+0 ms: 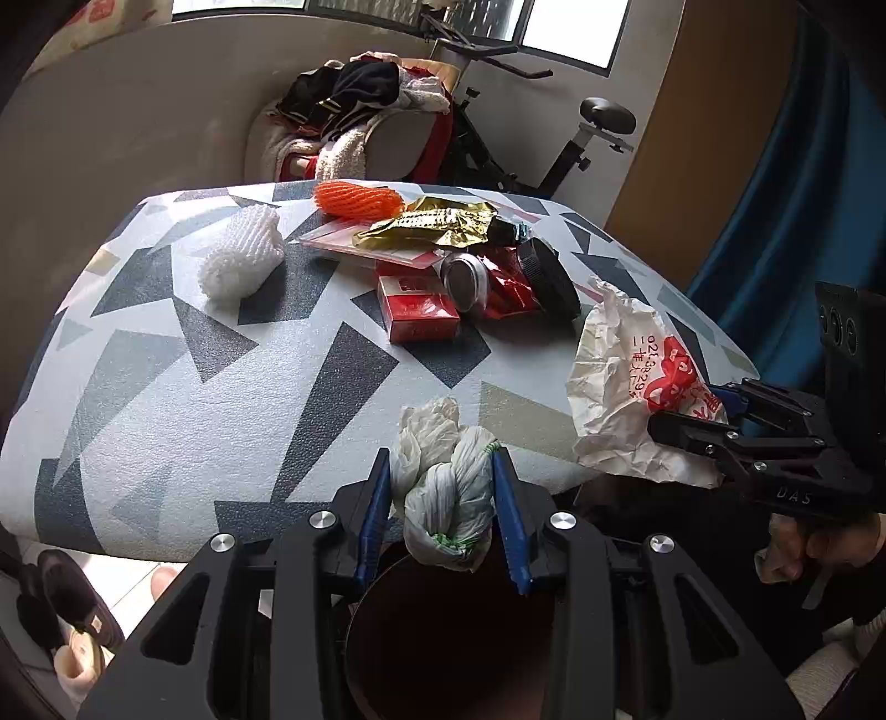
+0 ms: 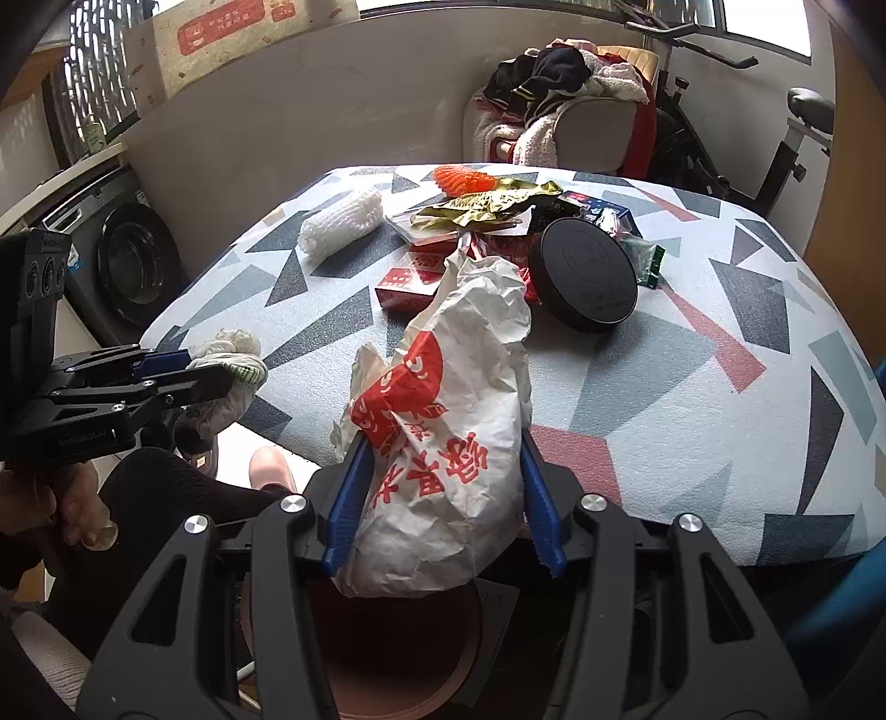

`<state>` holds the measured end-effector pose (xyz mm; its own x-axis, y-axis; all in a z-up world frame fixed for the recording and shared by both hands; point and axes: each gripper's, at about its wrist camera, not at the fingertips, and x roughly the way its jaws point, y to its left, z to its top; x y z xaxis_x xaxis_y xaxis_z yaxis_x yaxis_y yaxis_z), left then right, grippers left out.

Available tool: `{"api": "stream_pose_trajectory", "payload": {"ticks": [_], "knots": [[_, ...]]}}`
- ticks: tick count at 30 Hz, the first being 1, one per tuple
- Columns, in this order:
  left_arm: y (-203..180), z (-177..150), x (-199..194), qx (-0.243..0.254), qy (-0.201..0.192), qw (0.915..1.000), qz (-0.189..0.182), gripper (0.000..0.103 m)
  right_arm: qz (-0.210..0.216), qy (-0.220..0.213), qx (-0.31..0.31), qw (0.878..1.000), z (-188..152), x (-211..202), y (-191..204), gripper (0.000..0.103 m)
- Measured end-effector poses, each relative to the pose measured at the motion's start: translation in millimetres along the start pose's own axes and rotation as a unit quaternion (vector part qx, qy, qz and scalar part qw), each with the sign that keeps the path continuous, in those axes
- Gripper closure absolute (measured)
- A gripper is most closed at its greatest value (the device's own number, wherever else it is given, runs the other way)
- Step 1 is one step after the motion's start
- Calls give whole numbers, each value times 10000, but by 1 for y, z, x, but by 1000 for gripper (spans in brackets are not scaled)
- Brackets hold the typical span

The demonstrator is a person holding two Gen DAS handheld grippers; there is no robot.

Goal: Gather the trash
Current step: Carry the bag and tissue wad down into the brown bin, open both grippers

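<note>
A lived-in room of a home, doubling as laundry and exercise space.

A front-loading washing machine [image 2: 130, 266] stands against the wall beside a tabletop [image 2: 692, 354] under a triangle-patterned cloth. Behind it a chair [image 1: 387, 138] is heaped with clothes and towels [image 1: 354, 94], next to an exercise bike [image 1: 581, 133] under a window [image 1: 576, 27]. Slippers [image 1: 72, 603] lie on the tiled floor, and everyday household packaging litters the cloth.

"DAS" on right tongs [image 1: 686, 412]; "021" on paper bag [image 1: 637, 376]
</note>
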<state>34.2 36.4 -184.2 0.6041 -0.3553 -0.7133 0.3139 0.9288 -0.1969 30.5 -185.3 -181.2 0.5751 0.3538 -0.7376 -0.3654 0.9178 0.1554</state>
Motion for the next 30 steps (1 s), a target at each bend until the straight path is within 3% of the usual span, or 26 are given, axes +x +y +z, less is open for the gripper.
{"api": "stream_pose_trajectory", "payload": {"ticks": [12,23,30], "knots": [[0,-42,-10,-92,62,9999,-28,68,268,395,-262,9985,-38,7,28,50],[5,-55,-11,-153,21,9999,-16,68,534,798,-362,9947,-52,32,43,49],[6,-57,-9,-194,33,9997,-127,67,543,948,-510,9927,-58,42,51,31]]}}
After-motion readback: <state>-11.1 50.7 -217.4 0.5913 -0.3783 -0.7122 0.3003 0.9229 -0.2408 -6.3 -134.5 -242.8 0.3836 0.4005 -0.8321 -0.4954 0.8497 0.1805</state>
